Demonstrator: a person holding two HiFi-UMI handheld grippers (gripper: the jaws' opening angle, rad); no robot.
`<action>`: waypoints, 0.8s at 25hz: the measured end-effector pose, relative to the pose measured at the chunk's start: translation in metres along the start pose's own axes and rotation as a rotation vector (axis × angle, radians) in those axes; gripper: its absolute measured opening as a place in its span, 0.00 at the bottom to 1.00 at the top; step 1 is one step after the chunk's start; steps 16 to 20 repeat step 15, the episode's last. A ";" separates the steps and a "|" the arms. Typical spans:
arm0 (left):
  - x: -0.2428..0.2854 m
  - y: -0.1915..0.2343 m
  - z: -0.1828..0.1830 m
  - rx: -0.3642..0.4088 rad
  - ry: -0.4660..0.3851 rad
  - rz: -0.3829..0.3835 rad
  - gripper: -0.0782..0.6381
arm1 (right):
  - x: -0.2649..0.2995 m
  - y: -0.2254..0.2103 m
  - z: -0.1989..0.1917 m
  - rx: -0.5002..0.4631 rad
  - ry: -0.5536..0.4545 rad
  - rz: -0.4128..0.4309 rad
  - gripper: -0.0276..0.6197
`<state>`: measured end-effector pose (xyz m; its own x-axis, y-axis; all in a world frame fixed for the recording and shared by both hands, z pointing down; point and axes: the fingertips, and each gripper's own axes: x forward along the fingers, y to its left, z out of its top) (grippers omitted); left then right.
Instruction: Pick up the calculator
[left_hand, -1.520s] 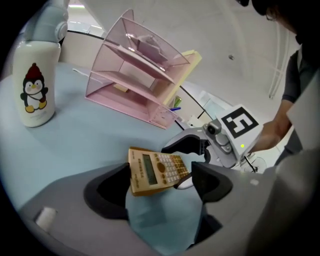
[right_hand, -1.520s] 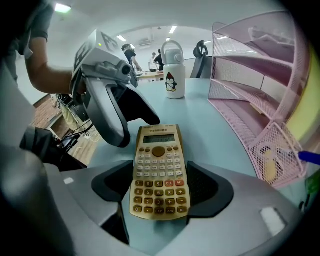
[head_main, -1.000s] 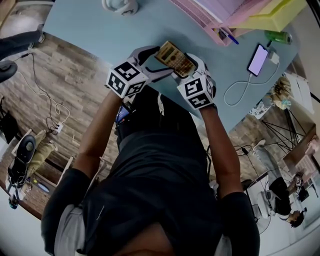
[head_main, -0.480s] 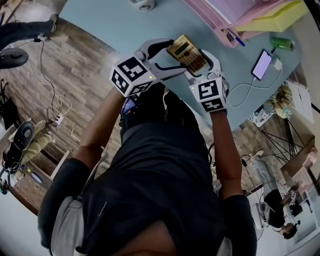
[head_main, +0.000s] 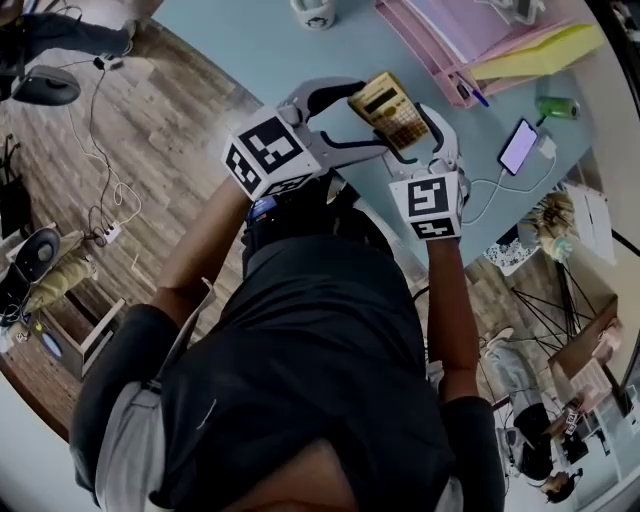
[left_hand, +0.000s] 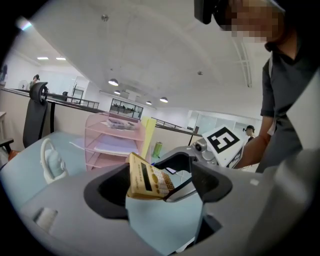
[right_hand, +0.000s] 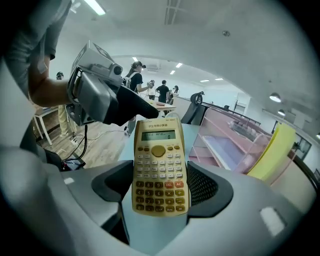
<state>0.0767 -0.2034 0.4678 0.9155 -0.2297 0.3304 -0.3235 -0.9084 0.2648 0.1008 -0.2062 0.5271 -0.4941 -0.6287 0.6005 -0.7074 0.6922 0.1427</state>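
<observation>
Calculator (right_hand: 160, 172): the display (right_hand: 159, 135) reads a single "0" at its right end. A fainter row of characters to the left of it is not legible. Two orange keys are marked "DEL" (right_hand: 169, 184) and "AC" (right_hand: 179, 184). The line of print above the display is too small to read, and the remaining key legends are blurred. Marker cube (head_main: 432, 205), head view: black-and-white code pattern only, no lettering.

Head view: calc (head_main: 390, 108) near end hid behind right gripper (head_main: 405, 130); pink tray (head_main: 425, 48) & mug (head_main: 315, 12) cut off at top. Most key print too blurry.
</observation>
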 end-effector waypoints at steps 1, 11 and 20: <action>-0.005 -0.004 0.006 0.011 -0.011 0.002 0.68 | -0.005 0.001 0.007 -0.017 -0.009 -0.007 0.56; -0.036 -0.038 0.044 0.101 -0.067 0.054 0.68 | -0.043 0.010 0.045 -0.108 -0.079 -0.036 0.56; -0.047 -0.055 0.054 0.119 -0.079 0.065 0.68 | -0.061 0.019 0.051 -0.116 -0.089 -0.038 0.56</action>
